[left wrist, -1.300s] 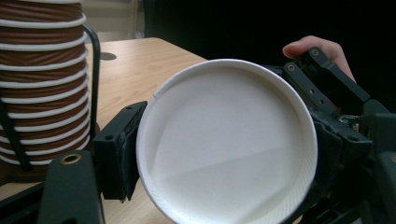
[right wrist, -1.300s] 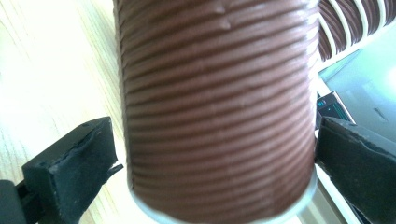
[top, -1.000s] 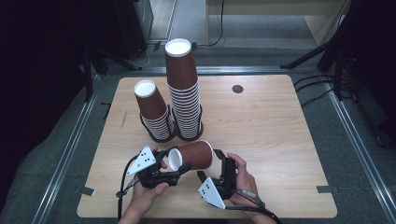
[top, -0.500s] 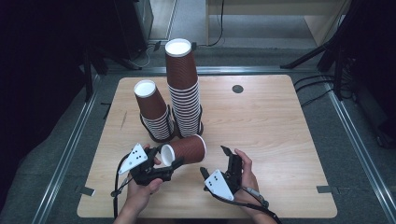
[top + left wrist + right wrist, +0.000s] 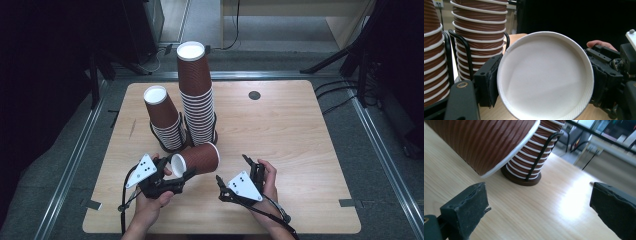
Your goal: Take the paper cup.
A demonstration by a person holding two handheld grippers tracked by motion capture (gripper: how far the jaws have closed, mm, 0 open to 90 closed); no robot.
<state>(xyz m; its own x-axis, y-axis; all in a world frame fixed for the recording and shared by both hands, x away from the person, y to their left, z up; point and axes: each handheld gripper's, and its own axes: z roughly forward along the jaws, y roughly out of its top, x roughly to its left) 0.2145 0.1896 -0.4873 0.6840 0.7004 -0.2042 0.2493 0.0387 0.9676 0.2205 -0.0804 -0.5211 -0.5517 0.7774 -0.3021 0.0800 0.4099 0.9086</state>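
A brown ribbed paper cup (image 5: 200, 158) lies on its side just above the table, its white base toward my left gripper (image 5: 176, 167). In the left gripper view the white base (image 5: 544, 75) sits between the black pads (image 5: 489, 80), which press on its sides. My right gripper (image 5: 232, 168) stands to the right of the cup's mouth, apart from it. Its jaws are wide apart over bare wood (image 5: 539, 205) and have just been closing a little, with nothing between them. The cup's rim (image 5: 509, 155) shows ahead of them.
Two stacks of the same cups stand upside down in black wire holders behind the held cup: a tall stack (image 5: 197, 95) and a shorter leaning stack (image 5: 165, 117). A small dark disc (image 5: 254, 95) lies at the back of the wooden table (image 5: 300, 135).
My right gripper has drawn back from the cup's mouth end, toward the right and the front edge. The left gripper has kept the cup and barely moved.
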